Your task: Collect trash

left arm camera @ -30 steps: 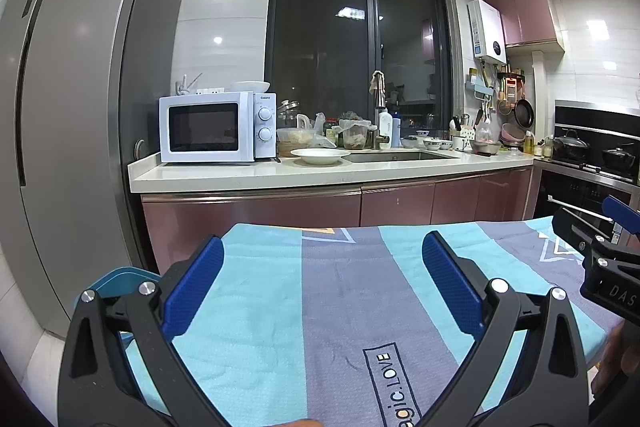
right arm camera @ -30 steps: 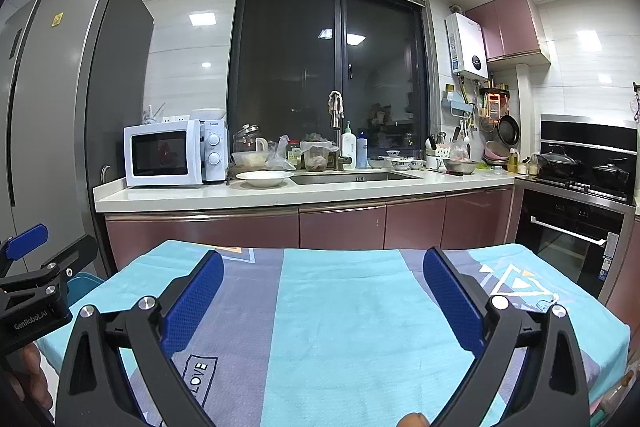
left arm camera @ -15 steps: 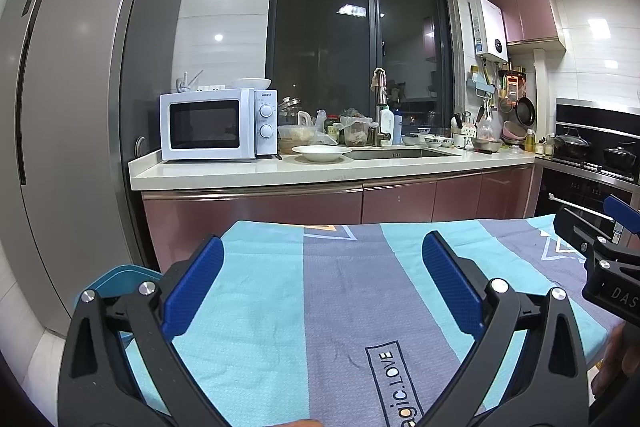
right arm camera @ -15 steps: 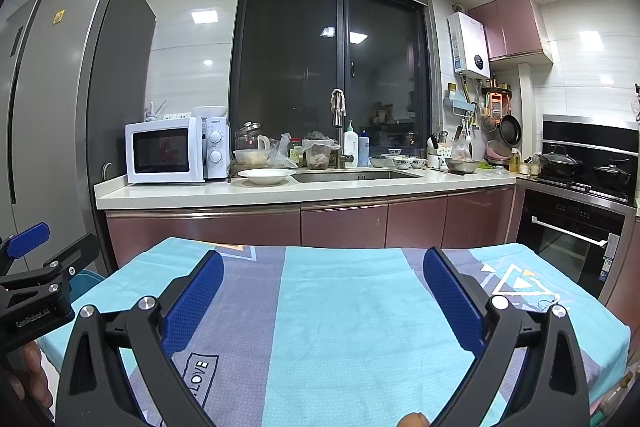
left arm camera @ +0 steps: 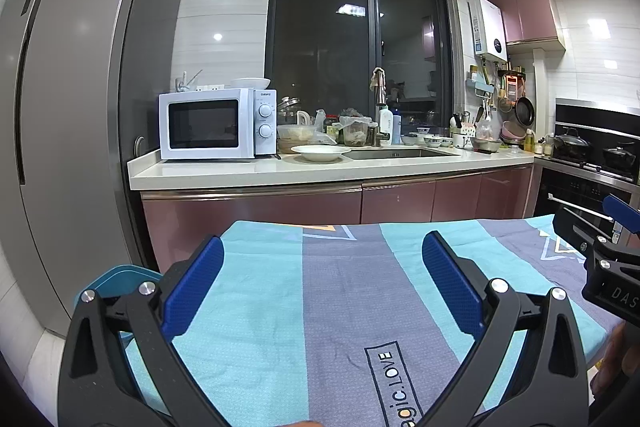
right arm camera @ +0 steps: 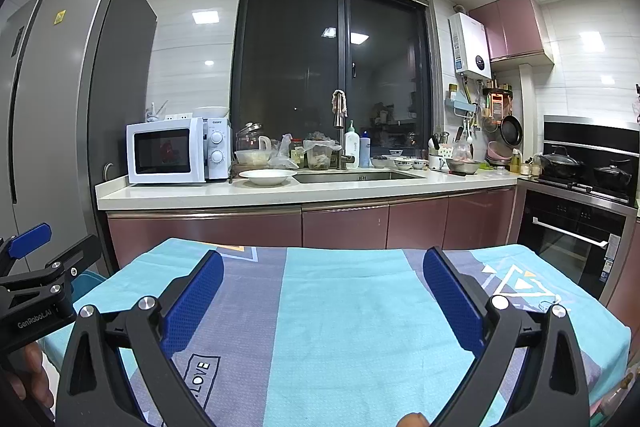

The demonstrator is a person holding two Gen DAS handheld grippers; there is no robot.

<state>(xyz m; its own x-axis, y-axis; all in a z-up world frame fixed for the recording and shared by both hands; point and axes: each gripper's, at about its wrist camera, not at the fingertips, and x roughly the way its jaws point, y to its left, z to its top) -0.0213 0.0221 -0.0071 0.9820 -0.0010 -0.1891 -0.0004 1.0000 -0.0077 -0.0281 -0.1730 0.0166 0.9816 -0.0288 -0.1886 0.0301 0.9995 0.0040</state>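
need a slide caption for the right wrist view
Open right gripper held above a blue and grey striped tablecloth, facing a kitchen counter with a white microwave and sink.

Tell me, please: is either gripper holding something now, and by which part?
Nothing is held. The left gripper and the right gripper are both open above the striped cloth, with only cloth showing between their fingers.

Under both tools: cloth (left arm camera: 340, 307) on the bench
Ahead: counter (right arm camera: 304, 189) carrying microwave (right arm camera: 176, 151), bowl (right arm camera: 267, 177), sink (right arm camera: 356, 177)
Far left: fridge (left arm camera: 72, 115)
Far right: stove (right arm camera: 584, 179)
Right tool (right arm camera: 323, 291): right of left tool (left arm camera: 322, 279)
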